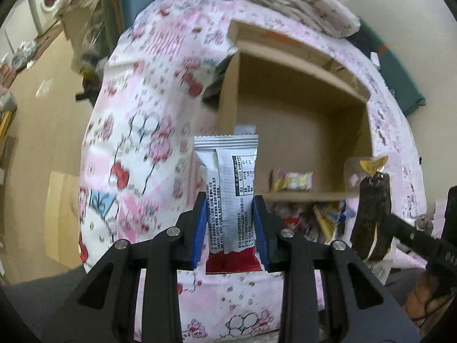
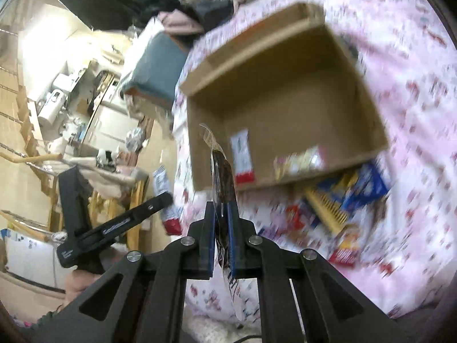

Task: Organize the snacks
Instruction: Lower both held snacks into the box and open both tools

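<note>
My left gripper (image 1: 230,203) is shut on a white and red snack bar (image 1: 232,188), held upright in front of an open cardboard box (image 1: 300,108). My right gripper (image 2: 221,211) is shut on a dark snack in a clear wrapper (image 2: 224,177), held edge-on before the same box (image 2: 285,97); it also shows in the left wrist view (image 1: 371,217). Inside the box lie a white and red bar (image 2: 242,157) and a colourful candy packet (image 2: 300,160). More snack packets (image 2: 342,200) lie in a pile on the bedspread beside the box's near wall.
The box sits on a bed with a pink cartoon-print cover (image 1: 137,131). Folded blankets (image 1: 300,0) lie at the far end. The floor (image 1: 42,143) and a washing machine (image 1: 48,3) are to the left. The left gripper and its bar show in the right wrist view (image 2: 120,223).
</note>
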